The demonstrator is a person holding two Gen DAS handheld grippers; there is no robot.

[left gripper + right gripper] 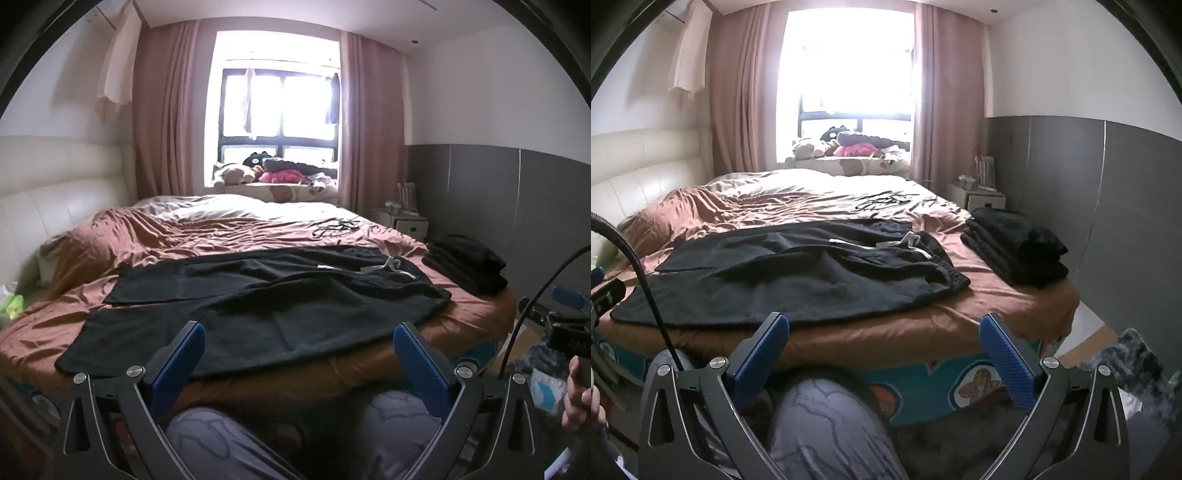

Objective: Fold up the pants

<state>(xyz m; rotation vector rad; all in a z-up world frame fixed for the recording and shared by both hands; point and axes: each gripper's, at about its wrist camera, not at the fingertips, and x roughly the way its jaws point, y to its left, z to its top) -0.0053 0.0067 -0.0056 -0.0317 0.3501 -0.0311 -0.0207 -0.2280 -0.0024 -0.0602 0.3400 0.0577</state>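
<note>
Black pants (258,299) (798,273) lie spread across the brown bed sheet (147,236) (997,306), legs to the left and the waistband with a white drawstring (916,245) to the right. My left gripper (299,328) hangs wide open in front of the bed's near edge, with nothing between its blue pads (184,358). Level with it, my right gripper (882,321) is also wide open and empty, short of the mattress edge. Neither touches the pants. A person's knees (207,435) (827,417) in grey patterned trousers show below both grippers.
A stack of folded black clothes (465,264) (1015,245) sits at the bed's right edge. Tangled cables (886,199) lie farther back on the sheet. A padded headboard (55,199) is on the left, a nightstand (979,197) and grey wall panel on the right.
</note>
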